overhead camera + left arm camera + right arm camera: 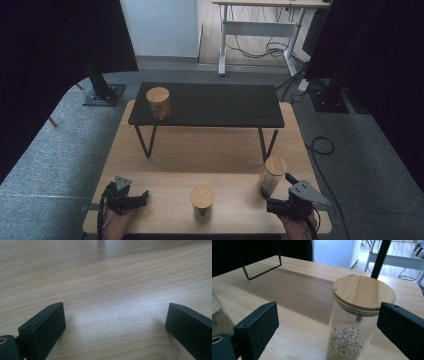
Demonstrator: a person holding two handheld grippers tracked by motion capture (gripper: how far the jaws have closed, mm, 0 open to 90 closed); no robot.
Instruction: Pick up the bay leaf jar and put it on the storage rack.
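Three glass jars with round wooden lids show in the high view. One jar point(158, 102) stands on a low black shelf point(220, 105). Another jar point(202, 202) is at the front middle of the wooden table point(170, 150). A third jar point(272, 174) stands front right, holding pale grains point(347, 340) under its lid point(364, 291). My right gripper point(276, 188) point(327, 312) is open, and this jar stands just ahead between its jaws, nearer the right one, untouched. My left gripper point(140, 195) point(115, 312) is open over bare wood at the front left.
The shelf's thin black wire legs point(146, 142) point(259, 265) stand on the table's middle. Black stands point(102, 90) and loose cables point(322, 145) are on the grey carpet around the table. A white-framed desk point(260, 30) stands at the back.
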